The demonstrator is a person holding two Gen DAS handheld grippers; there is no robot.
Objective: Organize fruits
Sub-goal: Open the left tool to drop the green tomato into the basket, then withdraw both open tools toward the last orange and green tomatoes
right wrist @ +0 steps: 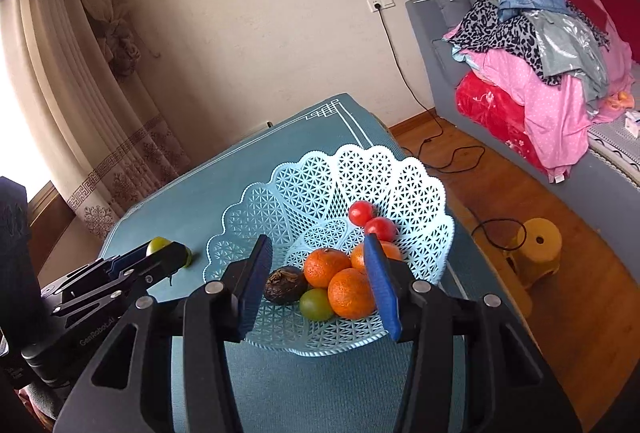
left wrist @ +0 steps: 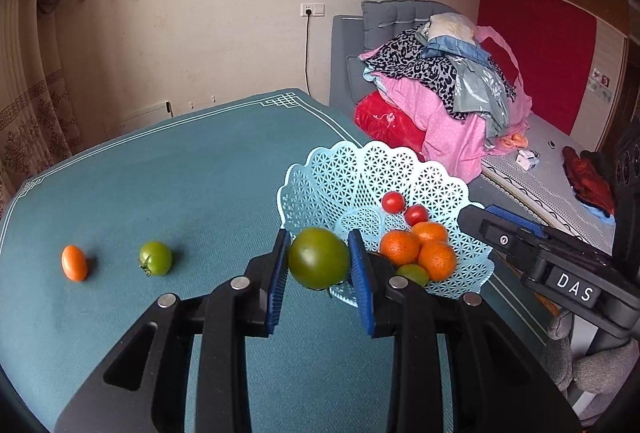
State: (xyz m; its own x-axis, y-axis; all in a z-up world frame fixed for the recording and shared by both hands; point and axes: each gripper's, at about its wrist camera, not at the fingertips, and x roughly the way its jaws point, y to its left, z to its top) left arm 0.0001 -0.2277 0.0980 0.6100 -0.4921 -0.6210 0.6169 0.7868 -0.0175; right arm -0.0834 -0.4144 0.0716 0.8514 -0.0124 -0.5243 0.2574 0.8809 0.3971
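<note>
My left gripper is shut on a large green tomato and holds it just left of the light-blue lattice basket. The basket holds three tangerines, two red cherry tomatoes and a small green fruit. A small green tomato and an orange kumquat lie on the teal table at the left. My right gripper is open and empty, its fingers over the basket's near side, around the tangerines and a dark wrinkled fruit.
The teal tablecloth has a white border, and the table edge runs just right of the basket. A bed with piled clothes stands beyond. A yellow stool and a black cable are on the wooden floor.
</note>
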